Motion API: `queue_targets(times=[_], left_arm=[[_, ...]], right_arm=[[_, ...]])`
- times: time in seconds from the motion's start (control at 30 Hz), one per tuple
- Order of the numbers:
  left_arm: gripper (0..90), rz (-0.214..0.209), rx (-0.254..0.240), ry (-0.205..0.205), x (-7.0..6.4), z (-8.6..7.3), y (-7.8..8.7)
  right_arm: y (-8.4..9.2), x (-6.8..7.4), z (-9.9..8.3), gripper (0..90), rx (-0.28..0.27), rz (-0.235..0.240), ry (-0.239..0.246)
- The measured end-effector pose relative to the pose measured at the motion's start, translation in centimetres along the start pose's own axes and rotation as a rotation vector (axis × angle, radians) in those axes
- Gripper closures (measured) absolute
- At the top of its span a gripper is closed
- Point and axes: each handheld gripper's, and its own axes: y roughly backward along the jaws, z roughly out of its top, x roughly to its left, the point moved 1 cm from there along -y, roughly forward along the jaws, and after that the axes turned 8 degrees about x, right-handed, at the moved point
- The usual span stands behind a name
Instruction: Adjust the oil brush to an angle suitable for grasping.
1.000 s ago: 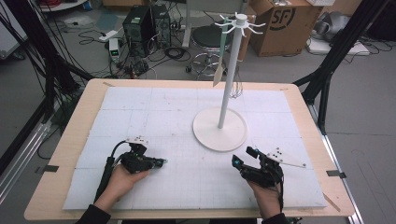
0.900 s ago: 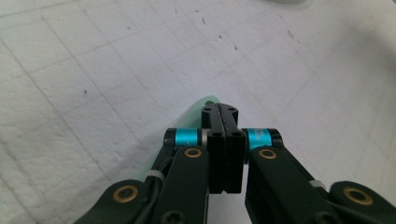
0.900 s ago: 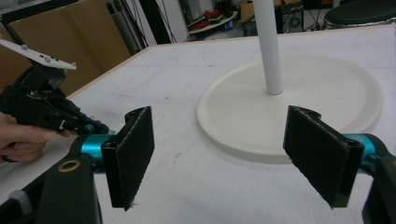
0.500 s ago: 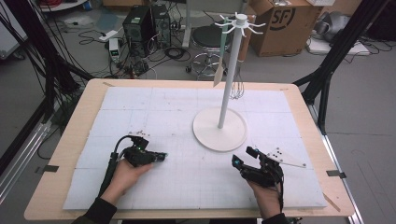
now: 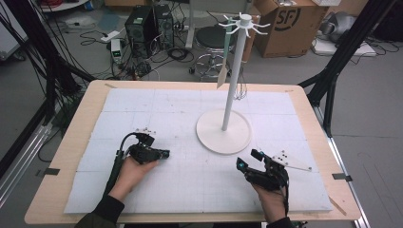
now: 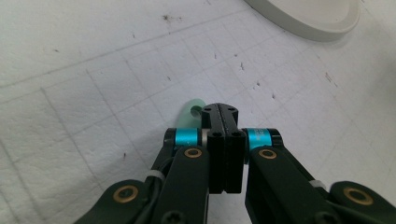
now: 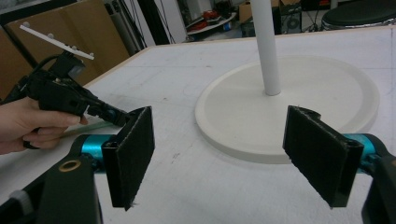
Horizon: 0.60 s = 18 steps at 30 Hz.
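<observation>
Left gripper (image 6: 223, 109) clenched on a thin pale-green plastic utensil handle with a hang hole (image 6: 192, 111), lying flat on the white foam mat (image 5: 190, 185); it has slid slightly toward the white stand's round base (image 5: 223, 132). Looks like carrying it to hang. Right gripper (image 7: 224, 161) idle, jaws wide apart.

A small pale green piece (image 6: 192, 113) with a hole near its rounded end lies flat on the white gridded surface (image 6: 93, 70). Only that end shows. The rest is hidden under the closed jaws of the left tool (image 6: 223, 111).

Only "SF" readable, black logo on the cardboard box (image 5: 294, 23), upper right of the high view. Nothing else legible anywhere.
</observation>
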Motion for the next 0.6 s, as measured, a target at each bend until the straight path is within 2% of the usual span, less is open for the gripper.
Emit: queue_targets(times=[0.07,0.2,0.33,0.47,0.57,0.6], left_arm=[[90.0,0.008,-0.006,0.008,0.1,0.1,0.0],[90.0,-0.007,-0.011,0.028,0.5,0.1,0.0],[90.0,0.005,-0.014,0.017,0.4,0.1,0.2],[89.2,-0.043,-0.065,0.017,0.9,-0.1,1.4],[79.2,-0.079,-0.102,0.002,1.2,-0.5,2.9],[75.2,-0.08,-0.111,0.003,1.3,-0.6,3.3]], right_arm=[[0.1,0.0,0.0,24.4,0.0,-0.001,-0.003],[0.1,0.0,0.0,24.5,-0.008,-0.005,0.003],[0.0,0.0,0.0,24.5,-0.002,-0.007,0.002],[0.1,0.0,-0.1,24.5,-0.001,-0.005,0.002],[0.1,-0.1,-0.1,24.5,-0.001,-0.008,-0.002],[0.2,0.0,-0.1,24.5,0.0,-0.007,-0.007]])
